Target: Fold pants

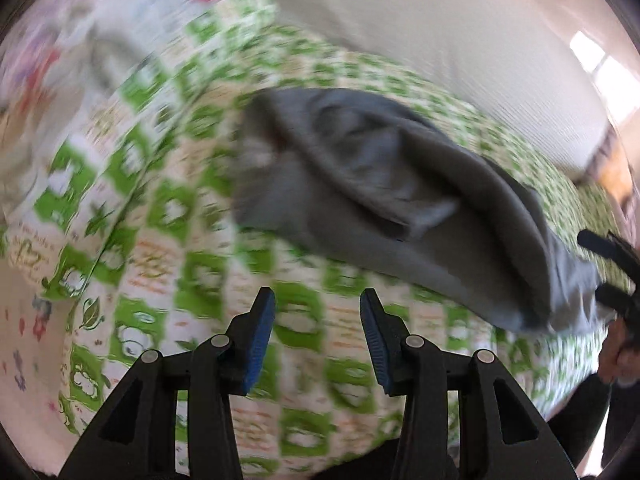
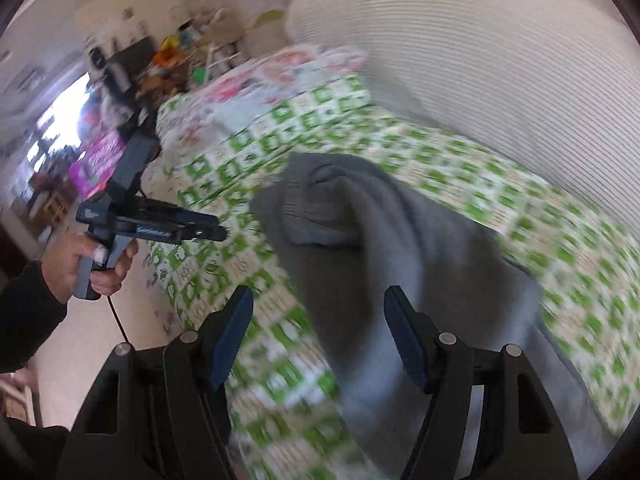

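One pair of grey pants (image 2: 400,240) lies rumpled on the bed (image 2: 560,216). Two claws: left claw (image 1: 317,312) and right claw (image 2: 318,312), both spread, empty. Motion blur obscures detail.

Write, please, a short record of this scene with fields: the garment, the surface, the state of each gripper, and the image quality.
garment: gray pants, crumpled, not yet folded flat
surface: bed cover with green and white squares
left gripper: open, holding nothing, above the cover beside the pants
right gripper: open, near end of the pants between its fingers, not clamped
backdrop: pale ribbed wall behind the bed
image quality: motion blur in both views
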Available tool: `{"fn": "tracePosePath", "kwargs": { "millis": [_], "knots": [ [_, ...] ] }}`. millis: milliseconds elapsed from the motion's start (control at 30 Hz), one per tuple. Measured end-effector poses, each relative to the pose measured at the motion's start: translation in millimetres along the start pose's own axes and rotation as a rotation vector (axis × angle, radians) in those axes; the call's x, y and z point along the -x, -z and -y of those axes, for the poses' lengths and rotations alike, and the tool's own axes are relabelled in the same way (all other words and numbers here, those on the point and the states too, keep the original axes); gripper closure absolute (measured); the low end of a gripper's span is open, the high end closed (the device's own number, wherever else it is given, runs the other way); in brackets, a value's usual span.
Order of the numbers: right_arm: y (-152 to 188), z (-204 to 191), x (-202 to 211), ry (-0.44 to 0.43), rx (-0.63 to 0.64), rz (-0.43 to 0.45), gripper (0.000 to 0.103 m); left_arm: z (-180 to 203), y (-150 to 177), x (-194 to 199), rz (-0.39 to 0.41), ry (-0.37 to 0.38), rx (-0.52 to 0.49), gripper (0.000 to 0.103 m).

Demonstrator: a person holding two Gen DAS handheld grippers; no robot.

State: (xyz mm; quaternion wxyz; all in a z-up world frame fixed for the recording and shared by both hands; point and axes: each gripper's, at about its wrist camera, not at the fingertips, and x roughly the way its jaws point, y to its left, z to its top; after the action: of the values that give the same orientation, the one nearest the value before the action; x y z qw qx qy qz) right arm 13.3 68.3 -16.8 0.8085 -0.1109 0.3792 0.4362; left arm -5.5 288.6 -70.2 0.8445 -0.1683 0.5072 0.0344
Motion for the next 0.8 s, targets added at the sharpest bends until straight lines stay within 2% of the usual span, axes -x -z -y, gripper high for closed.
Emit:
{"fn": "tracePosePath", "kwargs": {
  "millis": [67,200,500,567,600,633,700,733,800],
  "knots": [
    [-13,-13,-28,0.013,0.049,-0.017,0.034,-16,-6,-9,-0.007,0.013,0.059,0.056],
    [-30,-24,-74,0.049,0.132,-0.059,0.034,-34,-19,-23,-0.004,0.027,0.108,0.054],
    [-43,-23,-161,0.119,0.271,-0.168,0.035,-33,-52,-63,-0.016,-0.022,0.075,0.052],
    [-45,-17,-172,0.117,0.270,-0.179,0.051,-31,-57,-68,-0.001,-0.028,0.053,0.053],
    [-47,-14,-174,0.095,0.250,-0.182,0.077,-30,-58,-69,0.005,-0.031,0.042,0.055],
    [-50,-8,-175,0.074,0.215,-0.183,0.097,-27,-59,-70,0.012,-0.031,0.027,0.067],
    [-54,-1,-170,0.069,0.170,-0.162,0.103,-23,-60,-69,0.021,-0.031,0.011,0.085],
    [-57,4,-165,0.052,0.132,-0.142,0.103,-22,-60,-67,0.026,-0.026,0.009,0.090],
    [-64,18,-150,0.025,0.043,-0.099,0.103,-22,-57,-59,0.042,-0.011,0.018,0.092]
  ]
}}
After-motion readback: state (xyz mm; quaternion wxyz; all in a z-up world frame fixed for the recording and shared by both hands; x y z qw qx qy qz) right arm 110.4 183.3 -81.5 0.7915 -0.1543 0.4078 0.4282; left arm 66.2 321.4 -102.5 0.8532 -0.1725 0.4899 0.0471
